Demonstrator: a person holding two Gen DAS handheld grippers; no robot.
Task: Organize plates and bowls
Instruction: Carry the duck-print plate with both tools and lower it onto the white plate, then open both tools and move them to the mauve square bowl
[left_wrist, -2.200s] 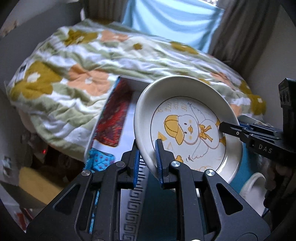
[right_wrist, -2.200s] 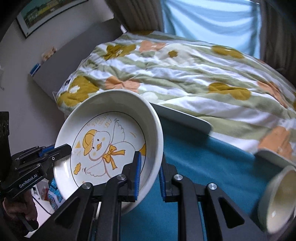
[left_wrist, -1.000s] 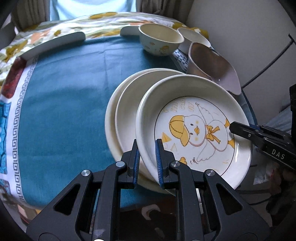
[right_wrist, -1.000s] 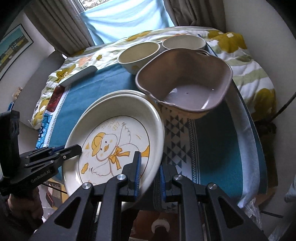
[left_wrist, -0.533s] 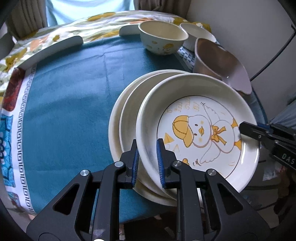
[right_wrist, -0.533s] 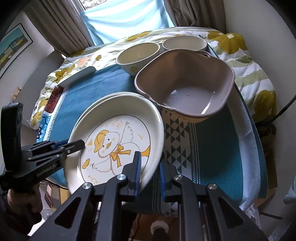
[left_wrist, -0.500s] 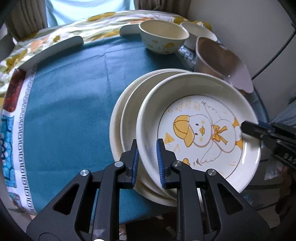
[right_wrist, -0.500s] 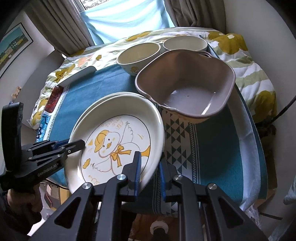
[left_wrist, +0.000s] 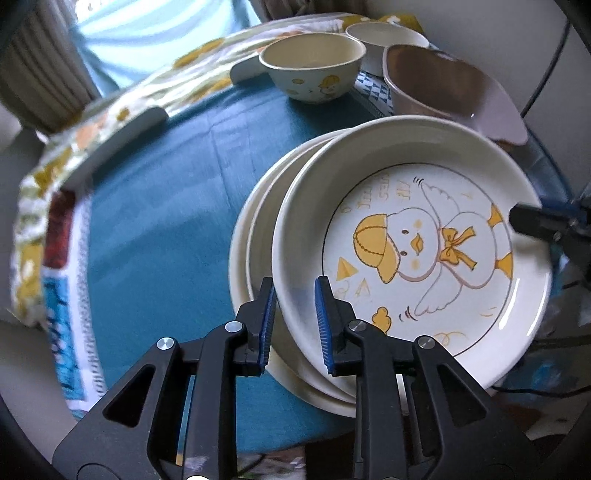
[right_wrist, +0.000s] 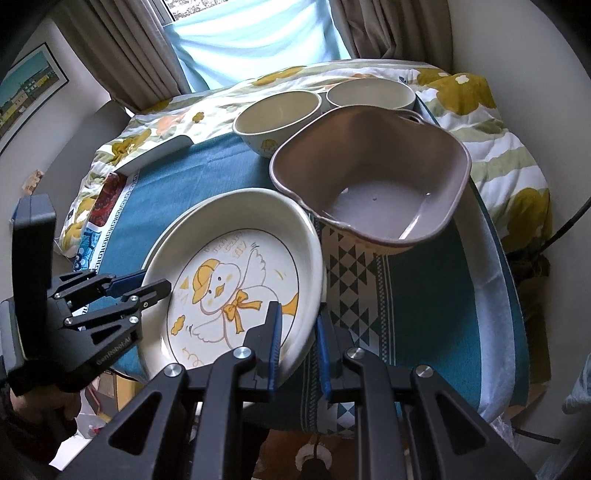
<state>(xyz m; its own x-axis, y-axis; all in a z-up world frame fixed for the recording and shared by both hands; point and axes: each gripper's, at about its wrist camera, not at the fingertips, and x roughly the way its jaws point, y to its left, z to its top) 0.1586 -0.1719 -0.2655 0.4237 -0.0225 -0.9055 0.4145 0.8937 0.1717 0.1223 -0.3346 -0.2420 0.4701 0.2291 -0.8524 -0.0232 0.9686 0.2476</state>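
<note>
Left wrist view: my left gripper (left_wrist: 293, 321) and right gripper (right_wrist: 298, 341) each straddle the duck plate (left_wrist: 417, 243) rim, jaws slightly apart, plate resting offset atop two stacked plates (left_wrist: 255, 240); pulling away unevenly could slide it off

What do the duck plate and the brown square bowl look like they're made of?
Duck plate: likely glazed ceramic, though melamine is possible; glossy cream surface with a bright highlight near the rim and a printed duck drawing. Brown square bowl: probably glazed stoneware or ceramic; smooth taupe interior with soft reflections and a thick, darker rim. Neither material is certain by look alone.
</note>
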